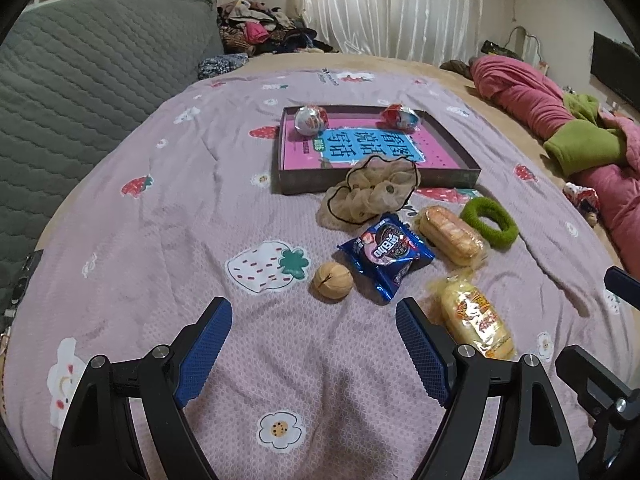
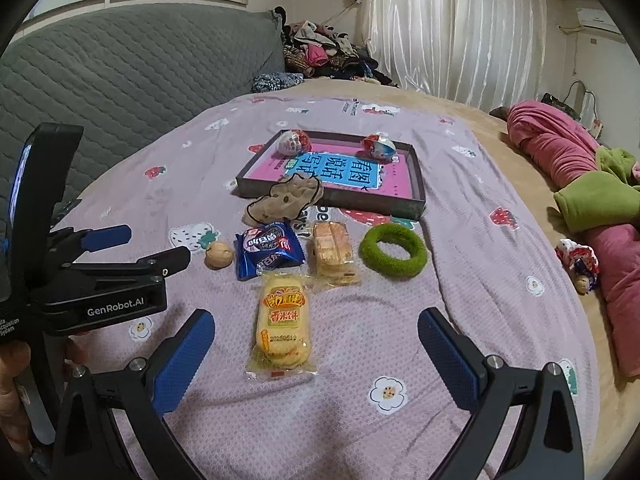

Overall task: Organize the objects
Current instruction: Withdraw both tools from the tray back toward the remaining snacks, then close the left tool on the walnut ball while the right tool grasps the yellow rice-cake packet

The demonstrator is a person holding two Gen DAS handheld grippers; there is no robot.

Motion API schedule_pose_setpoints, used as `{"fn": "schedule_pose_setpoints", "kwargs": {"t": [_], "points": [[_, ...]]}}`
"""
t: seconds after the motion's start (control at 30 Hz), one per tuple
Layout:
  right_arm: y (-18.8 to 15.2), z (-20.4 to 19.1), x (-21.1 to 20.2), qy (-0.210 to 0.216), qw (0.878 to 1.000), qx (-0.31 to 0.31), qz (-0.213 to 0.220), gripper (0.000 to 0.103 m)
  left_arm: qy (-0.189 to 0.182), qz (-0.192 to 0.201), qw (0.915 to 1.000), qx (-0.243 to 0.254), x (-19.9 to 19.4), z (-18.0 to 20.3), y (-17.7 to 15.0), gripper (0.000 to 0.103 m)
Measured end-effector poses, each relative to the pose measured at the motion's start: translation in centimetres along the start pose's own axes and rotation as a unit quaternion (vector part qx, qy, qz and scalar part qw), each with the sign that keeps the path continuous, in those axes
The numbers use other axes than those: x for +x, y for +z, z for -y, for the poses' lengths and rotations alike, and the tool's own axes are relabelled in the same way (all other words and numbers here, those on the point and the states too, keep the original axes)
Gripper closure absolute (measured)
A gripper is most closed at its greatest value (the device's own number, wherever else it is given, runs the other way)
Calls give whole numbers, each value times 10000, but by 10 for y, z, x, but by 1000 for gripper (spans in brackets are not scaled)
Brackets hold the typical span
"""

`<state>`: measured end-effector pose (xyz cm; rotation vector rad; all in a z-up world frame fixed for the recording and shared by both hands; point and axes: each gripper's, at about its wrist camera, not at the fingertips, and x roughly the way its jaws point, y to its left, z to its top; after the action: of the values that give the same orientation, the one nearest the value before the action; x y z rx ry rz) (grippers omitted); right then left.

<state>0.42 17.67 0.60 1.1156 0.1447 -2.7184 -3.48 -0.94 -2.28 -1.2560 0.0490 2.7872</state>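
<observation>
On the pink strawberry sheet [image 1: 160, 200] lie a walnut [image 1: 332, 282], a blue cookie packet [image 1: 386, 254], a wrapped bread [image 1: 450, 234], a green hair ring [image 1: 490, 222], a yellow cracker pack [image 1: 476, 328] and a beige scrunchie [image 1: 372, 196]. The scrunchie leans on the dark box [image 1: 304, 188], which holds a pink book and two foil eggs [image 1: 310, 120]. My left gripper [image 1: 314, 307] stands open just short of the walnut. My right gripper [image 2: 316, 316] is open with the yellow cracker pack [image 2: 284, 320] lying between its fingers, untouched. The left gripper [image 2: 158, 243] shows at the left of the right wrist view.
A grey quilted backrest [image 1: 80, 80] rises on the left. A pink quilt with green cloth [image 2: 592, 196] lies along the right, with a small toy [image 2: 580, 264] beside it. Piled clothes [image 1: 260, 28] and curtains fill the back. A hand [image 2: 16, 380] holds the left gripper.
</observation>
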Motion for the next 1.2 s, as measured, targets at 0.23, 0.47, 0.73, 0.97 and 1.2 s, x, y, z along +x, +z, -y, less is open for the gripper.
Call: {"fn": "schedule_pose_setpoints", "kwargs": {"t": [0.23, 0.47, 0.73, 0.97, 1.2], "points": [[-2, 0, 19, -40, 9999, 14, -131, 0, -17, -77, 10000, -37, 15, -4, -1, 18], [-3, -5, 35, -78, 9997, -4, -225, 0, -33, -215, 9997, -69, 37, -6, -1, 18], [-7, -13, 53, -92, 9992, -47, -375, 0, -61, -340, 9993, -111, 57, -8, -2, 18], [-7, -13, 62, -114, 9989, -17, -453, 0, -127, -373, 9991, -142, 66, -10, 1, 18], [-8, -11, 71, -165, 9985, 21, -524, 0, -95, -394, 9991, -106, 74, -9, 3, 18]]}}
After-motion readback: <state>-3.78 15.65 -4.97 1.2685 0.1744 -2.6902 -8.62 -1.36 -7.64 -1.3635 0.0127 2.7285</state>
